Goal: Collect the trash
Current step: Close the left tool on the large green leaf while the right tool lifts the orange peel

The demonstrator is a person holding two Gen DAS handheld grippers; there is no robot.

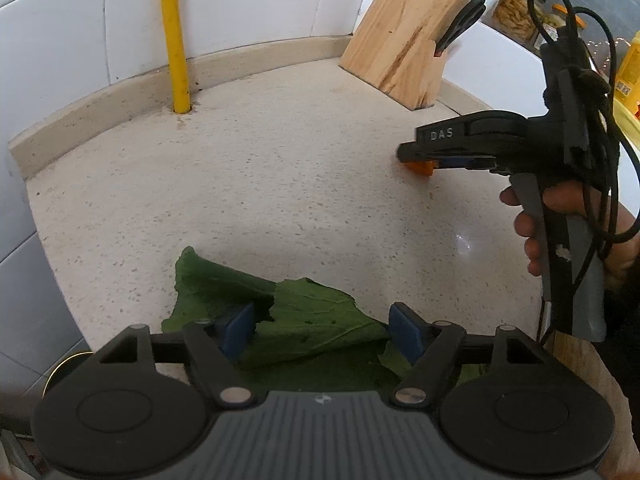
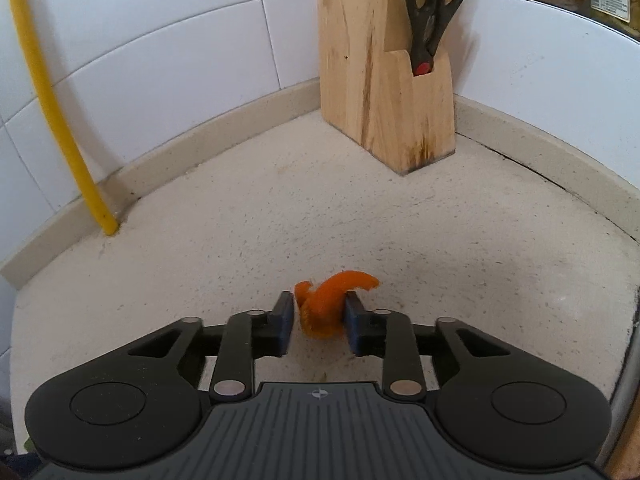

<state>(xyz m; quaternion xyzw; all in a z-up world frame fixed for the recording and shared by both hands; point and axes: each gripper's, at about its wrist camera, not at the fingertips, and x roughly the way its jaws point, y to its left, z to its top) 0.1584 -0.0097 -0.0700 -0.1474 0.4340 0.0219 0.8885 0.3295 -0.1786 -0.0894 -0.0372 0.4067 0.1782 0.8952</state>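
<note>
Your right gripper (image 2: 318,322) brackets the curled orange peel scrap (image 2: 326,304) on the speckled beige stone countertop (image 2: 280,200). The peel sits between the 2 blue pads (image 2: 283,322), touching the right one; a gap shows at the left, so no grip yet. The peel's curl points ahead and right. Your left gripper (image 1: 320,334) stands wide over the flat green leaf (image 1: 304,320), whose long axis runs across the jaws.

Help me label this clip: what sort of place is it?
Most likely a home kitchen counter: a speckled beige stone worktop against white wall tiles, with a pale wooden knife block holding black-handled scissors in the corner.
</note>
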